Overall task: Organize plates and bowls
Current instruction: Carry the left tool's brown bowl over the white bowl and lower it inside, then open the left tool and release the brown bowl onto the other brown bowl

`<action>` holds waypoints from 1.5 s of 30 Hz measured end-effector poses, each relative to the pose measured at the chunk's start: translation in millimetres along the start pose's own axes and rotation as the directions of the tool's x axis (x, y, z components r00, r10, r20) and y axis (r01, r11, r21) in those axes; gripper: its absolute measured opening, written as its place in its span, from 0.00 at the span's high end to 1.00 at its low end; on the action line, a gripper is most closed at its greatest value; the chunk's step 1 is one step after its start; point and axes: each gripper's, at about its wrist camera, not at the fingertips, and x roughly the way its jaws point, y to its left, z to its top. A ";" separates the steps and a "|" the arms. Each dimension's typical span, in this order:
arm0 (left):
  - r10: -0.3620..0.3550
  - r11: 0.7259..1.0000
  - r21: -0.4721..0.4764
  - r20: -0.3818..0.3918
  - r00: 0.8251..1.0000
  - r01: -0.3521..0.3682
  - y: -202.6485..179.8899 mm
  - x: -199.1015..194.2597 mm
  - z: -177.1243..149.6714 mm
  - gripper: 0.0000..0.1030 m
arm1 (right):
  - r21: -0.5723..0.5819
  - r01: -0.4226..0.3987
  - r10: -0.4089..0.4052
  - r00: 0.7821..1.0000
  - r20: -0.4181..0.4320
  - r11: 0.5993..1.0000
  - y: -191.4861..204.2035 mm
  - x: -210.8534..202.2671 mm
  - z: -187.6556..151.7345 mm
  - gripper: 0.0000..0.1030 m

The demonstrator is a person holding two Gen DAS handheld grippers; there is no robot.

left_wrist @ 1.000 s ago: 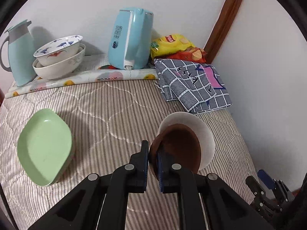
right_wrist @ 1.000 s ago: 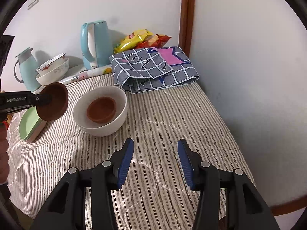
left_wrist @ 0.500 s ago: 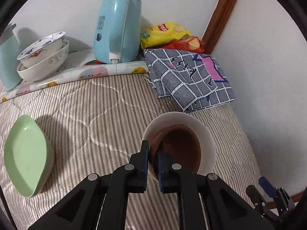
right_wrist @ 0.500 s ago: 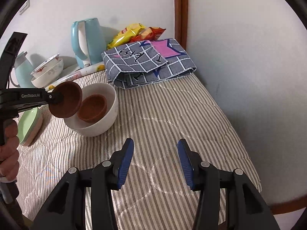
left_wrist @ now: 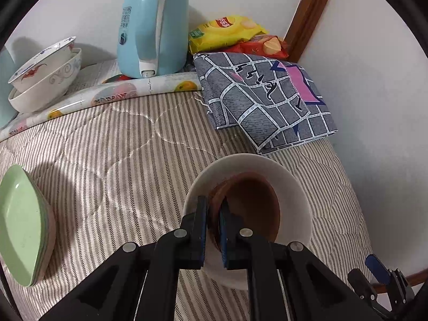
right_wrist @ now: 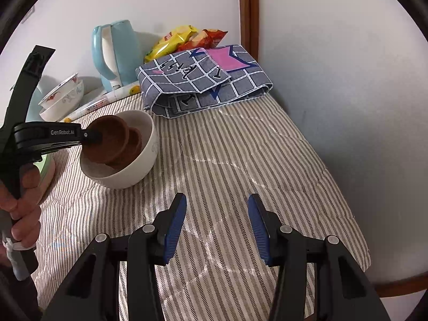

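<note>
The left gripper [left_wrist: 213, 220] pinches a tilted small brown saucer [right_wrist: 107, 139], which partly hides another brown saucer [right_wrist: 133, 144] inside the white ceramic bowl [right_wrist: 133, 168]. The right gripper [right_wrist: 216, 224] hangs open.

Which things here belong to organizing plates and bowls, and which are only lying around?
Job: held brown bowl, second brown bowl, white bowl, green plates, patterned bowls, left gripper.
Lying about: kettle, snack bags, folded cloth.
</note>
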 end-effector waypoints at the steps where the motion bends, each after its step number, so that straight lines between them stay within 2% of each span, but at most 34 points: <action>1: -0.001 1.000 -0.001 -0.002 1.000 0.001 -0.4 1.4 0.4 0.92 | 0.001 0.000 0.000 1.000 -0.001 1.000 -0.3 0.0 -0.4 0.54; 15: -0.024 1.000 -0.005 -0.024 0.999 0.023 -5.6 16.1 0.3 0.91 | -0.002 0.002 -0.002 1.000 -0.024 1.000 1.0 8.1 0.7 0.54; 32: -0.034 0.999 0.005 -0.034 0.999 0.034 -4.5 14.2 -1.1 0.90 | 0.000 -0.007 0.007 0.999 -0.032 1.000 6.1 10.0 0.3 0.54; 36: -0.043 0.999 0.011 -0.045 0.998 0.043 -4.9 12.3 -2.8 0.81 | 0.001 -0.009 0.009 0.999 -0.031 1.000 8.0 8.7 0.6 0.54; 43: -0.040 0.999 0.029 -0.052 0.998 0.042 -9.6 5.8 -6.5 0.77 | -0.005 -0.011 0.011 1.000 -0.026 1.000 10.7 2.8 -1.9 0.54; 45: -0.035 0.999 0.035 -0.041 0.999 0.036 -10.0 -0.3 -7.2 0.71 | -0.006 -0.011 0.011 1.000 -0.024 1.000 11.5 0.9 -1.9 0.54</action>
